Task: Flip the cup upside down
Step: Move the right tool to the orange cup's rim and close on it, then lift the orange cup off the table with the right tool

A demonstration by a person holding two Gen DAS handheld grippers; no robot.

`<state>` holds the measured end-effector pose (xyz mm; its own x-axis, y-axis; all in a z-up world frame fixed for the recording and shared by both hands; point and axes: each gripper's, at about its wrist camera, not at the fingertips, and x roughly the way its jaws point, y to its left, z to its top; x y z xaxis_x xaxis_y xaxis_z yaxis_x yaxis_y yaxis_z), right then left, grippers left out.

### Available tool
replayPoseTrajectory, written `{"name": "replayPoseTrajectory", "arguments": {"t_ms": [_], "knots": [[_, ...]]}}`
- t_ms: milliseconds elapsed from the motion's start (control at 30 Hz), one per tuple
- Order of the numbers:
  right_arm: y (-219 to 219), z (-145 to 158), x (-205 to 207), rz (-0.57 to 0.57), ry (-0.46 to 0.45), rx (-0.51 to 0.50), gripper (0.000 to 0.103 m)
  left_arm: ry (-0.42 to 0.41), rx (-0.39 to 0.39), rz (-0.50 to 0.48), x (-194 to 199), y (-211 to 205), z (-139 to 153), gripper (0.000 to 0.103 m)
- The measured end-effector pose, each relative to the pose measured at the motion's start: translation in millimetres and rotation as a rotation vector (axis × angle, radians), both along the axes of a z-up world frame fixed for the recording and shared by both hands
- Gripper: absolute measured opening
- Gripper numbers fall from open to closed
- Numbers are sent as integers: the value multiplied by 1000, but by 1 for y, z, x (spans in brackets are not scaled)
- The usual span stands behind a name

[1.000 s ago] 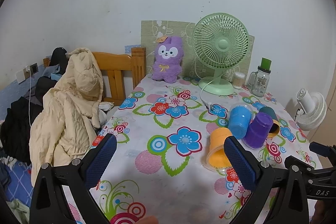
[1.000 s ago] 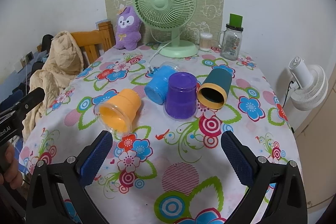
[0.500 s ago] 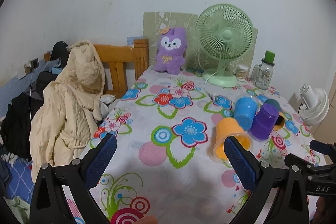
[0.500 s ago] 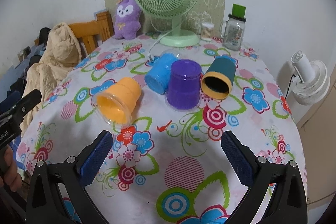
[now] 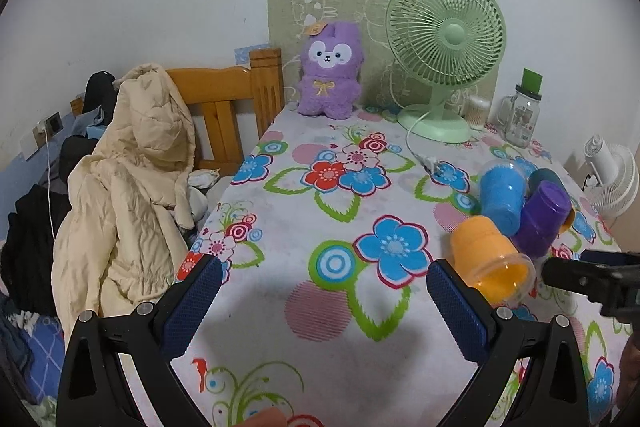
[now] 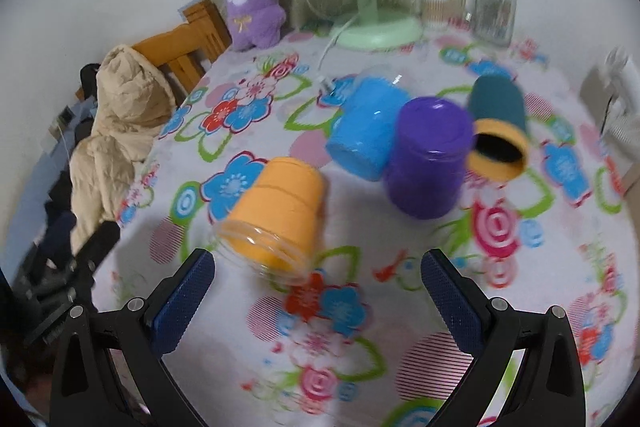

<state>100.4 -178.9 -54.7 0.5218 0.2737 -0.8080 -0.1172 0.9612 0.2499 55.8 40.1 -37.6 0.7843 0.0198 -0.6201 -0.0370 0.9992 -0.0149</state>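
An orange cup [image 6: 276, 215] lies on its side on the flowered tablecloth, mouth toward me; it also shows in the left wrist view [image 5: 490, 253]. Behind it a blue cup [image 6: 370, 129] lies on its side, a purple cup [image 6: 430, 157] stands upside down, and a dark teal cup [image 6: 496, 131] with a yellow rim lies on its side. My right gripper [image 6: 318, 291] is open and empty, just in front of the orange cup. My left gripper [image 5: 320, 301] is open and empty over the tablecloth, left of the cups.
A green fan [image 5: 444, 51], a purple plush toy [image 5: 330, 71], a glass jar [image 5: 522, 117] and a small container stand at the table's back. A wooden chair with a beige coat [image 5: 124, 179] is at the left. A white fan [image 5: 612, 179] stands right of the table.
My right gripper has moved forward and down toward the orange cup, whose view is now blurred. My left gripper has shifted a little; both stay open. The cups have not moved.
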Motion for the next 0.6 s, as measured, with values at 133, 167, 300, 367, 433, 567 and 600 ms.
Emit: {"name": "replayPoseTrajectory", "arguments": {"t_ms": [133, 167, 300, 367, 433, 567, 600], "knots": [[12, -7, 21, -12, 58, 56, 103, 6, -15, 10, 6, 7, -2, 103], [18, -10, 27, -5, 67, 53, 103, 12, -17, 13, 8, 9, -3, 103], [24, -23, 48, -22, 130, 67, 103, 28, -22, 12, 13, 14, -7, 103], [25, -29, 54, -29, 152, 71, 103, 31, -22, 11, 16, 15, -9, 103], [29, -35, 58, -19, 169, 54, 100, 34, -25, 14, 17, 16, -10, 103], [35, -49, 63, 11, 233, 63, 78, 45, -41, 12, 17, 17, -14, 103], [35, -50, 63, 14, 237, 63, 77, 49, -45, 12, 16, 17, -15, 103]]}}
